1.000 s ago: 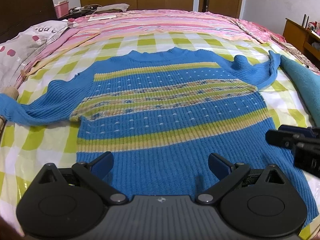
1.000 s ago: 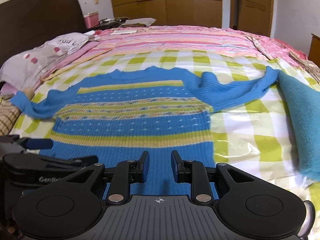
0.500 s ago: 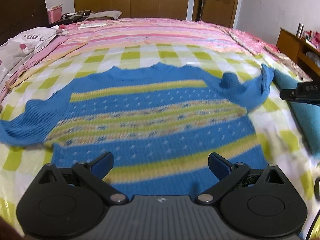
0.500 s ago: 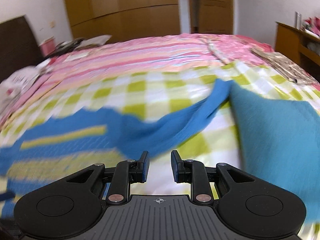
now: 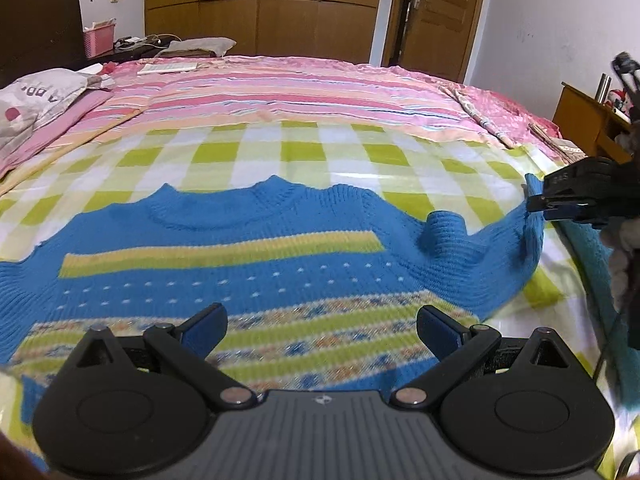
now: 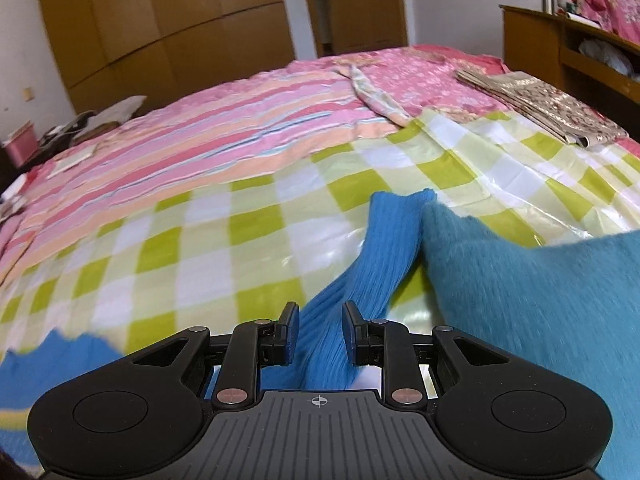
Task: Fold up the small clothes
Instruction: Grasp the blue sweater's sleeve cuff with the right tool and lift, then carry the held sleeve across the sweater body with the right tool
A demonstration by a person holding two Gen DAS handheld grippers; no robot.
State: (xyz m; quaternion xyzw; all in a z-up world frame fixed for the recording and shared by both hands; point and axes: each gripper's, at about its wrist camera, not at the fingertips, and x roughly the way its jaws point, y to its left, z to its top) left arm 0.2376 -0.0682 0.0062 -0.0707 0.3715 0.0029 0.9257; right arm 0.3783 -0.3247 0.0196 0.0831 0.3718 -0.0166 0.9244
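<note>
A small blue knit sweater (image 5: 240, 264) with yellow-green stripes lies flat, front up, on a green-and-white checked sheet (image 5: 304, 152). My left gripper (image 5: 320, 324) is open and empty, hovering over the sweater's middle. The sweater's right sleeve (image 6: 380, 256) stretches away to the right. My right gripper (image 6: 318, 332) hovers just over that sleeve with its jaws a little apart, one on each side of the sleeve; it also shows at the right edge of the left wrist view (image 5: 560, 200), beside the sleeve's cuff.
A teal fuzzy cloth (image 6: 540, 312) lies right against the sleeve. Pink striped bedding (image 5: 280, 92) covers the far bed, with a pillow (image 5: 36, 100) at the left. A folded patterned cloth (image 6: 540, 104) and a wooden cabinet (image 6: 568, 36) are at the right.
Both grippers have moved forward over the sweater. The right gripper swung right, from the sweater's hem to the right sleeve. The sweater has not moved.
</note>
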